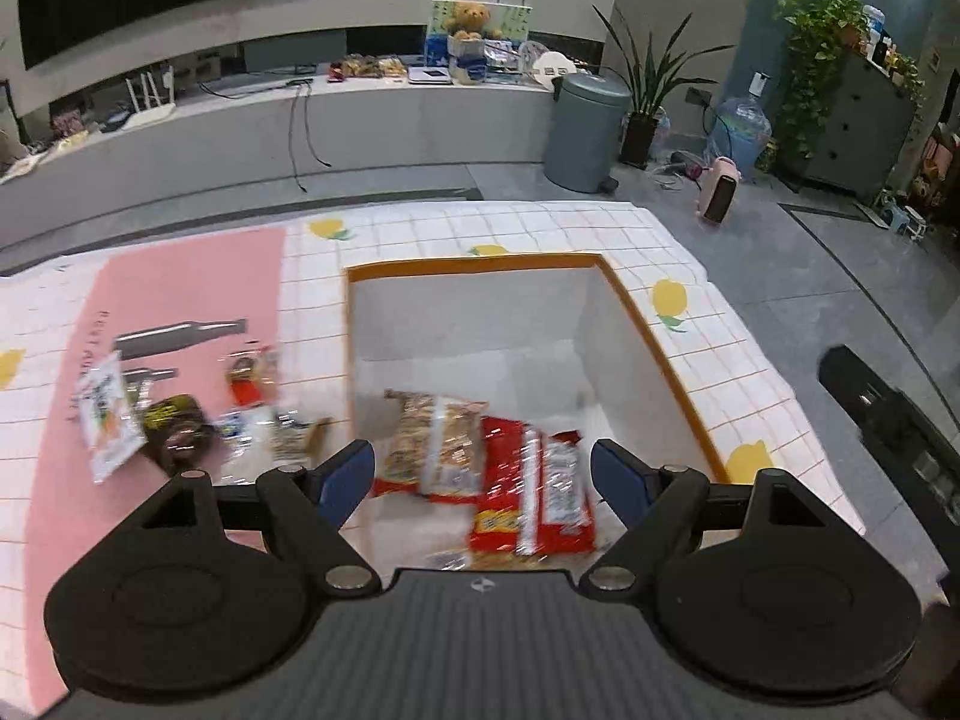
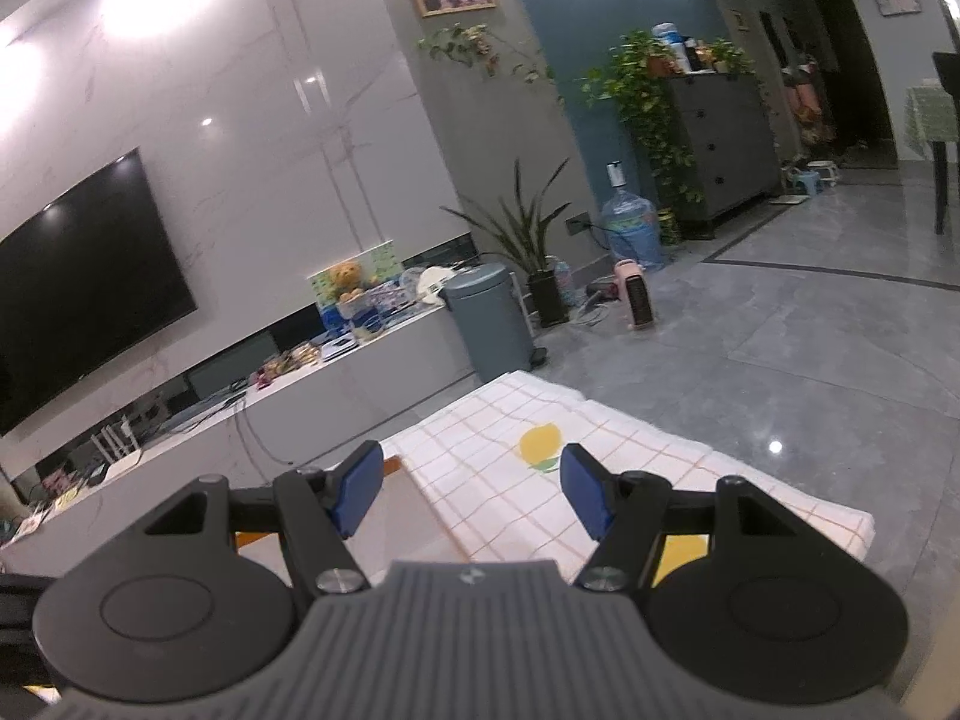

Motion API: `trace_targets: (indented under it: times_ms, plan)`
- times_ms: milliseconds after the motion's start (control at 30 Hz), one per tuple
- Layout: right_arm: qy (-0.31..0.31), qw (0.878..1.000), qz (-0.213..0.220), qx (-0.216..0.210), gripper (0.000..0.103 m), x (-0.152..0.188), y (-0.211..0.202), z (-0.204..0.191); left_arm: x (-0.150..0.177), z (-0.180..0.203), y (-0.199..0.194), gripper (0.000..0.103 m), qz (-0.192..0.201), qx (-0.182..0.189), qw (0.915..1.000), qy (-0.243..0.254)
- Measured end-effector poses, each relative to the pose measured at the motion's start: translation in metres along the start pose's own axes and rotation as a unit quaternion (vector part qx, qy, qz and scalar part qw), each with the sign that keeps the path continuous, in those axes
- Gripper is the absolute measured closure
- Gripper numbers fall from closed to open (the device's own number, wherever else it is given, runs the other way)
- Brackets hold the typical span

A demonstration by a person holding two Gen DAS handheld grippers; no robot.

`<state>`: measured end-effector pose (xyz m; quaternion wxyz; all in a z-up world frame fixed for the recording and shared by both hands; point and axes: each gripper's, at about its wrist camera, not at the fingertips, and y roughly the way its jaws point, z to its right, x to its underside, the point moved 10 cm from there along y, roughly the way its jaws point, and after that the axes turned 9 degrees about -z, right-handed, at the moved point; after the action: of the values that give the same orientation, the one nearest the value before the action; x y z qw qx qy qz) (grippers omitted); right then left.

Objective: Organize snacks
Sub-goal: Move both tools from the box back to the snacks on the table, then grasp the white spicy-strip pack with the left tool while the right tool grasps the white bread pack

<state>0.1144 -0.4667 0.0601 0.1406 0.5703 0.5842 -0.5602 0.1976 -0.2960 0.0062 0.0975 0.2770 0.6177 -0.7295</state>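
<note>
A white box with an orange rim [image 1: 645,324] stands on the checked tablecloth. Inside it lie a brown snack bag [image 1: 435,441] and red snack packs [image 1: 531,498]. My left gripper [image 1: 483,480] hangs above the box, open wide, with nothing between its blue pads. Left of the box, loose snacks lie on a pink mat: a white packet [image 1: 108,417], a dark round packet [image 1: 177,429], a small red one [image 1: 249,381] and clear-wrapped ones [image 1: 282,435]. My right gripper [image 2: 471,495] is open and empty over the table's far corner; the box's orange rim [image 2: 393,465] peeks in at its left finger.
The tablecloth's [image 1: 540,228] far edge drops to a grey tiled floor. Beyond stand a grey bin [image 1: 585,132], a potted plant [image 1: 645,96], a water jug [image 1: 741,129], a pink heater [image 1: 717,189] and a long low TV bench [image 1: 300,120]. The other gripper's black body [image 1: 894,420] shows at right.
</note>
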Motion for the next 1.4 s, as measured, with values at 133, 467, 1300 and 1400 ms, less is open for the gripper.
trace_targets:
  times_ms: [133,467,1300,1400]
  plan:
    - [-0.016,1.000,-0.007,-0.015,0.039,0.008,0.001,-0.020,0.013,-0.022,-0.015,0.007,0.004,-0.011,0.9999,-0.005]
    - [-0.065,0.993,-0.032,-0.091,0.039,0.038,0.001,-0.091,0.045,-0.109,-0.034,0.007,0.018,-0.052,0.9973,-0.049]
    - [-0.174,0.934,-0.267,-0.161,0.035,0.190,0.091,-0.250,0.052,-0.293,0.046,0.007,-0.011,-0.070,0.9809,-0.181]
    - [-0.200,0.933,-0.264,-0.139,0.031,0.197,0.104,-0.255,0.043,-0.302,0.059,0.007,-0.011,-0.072,0.9798,-0.186]
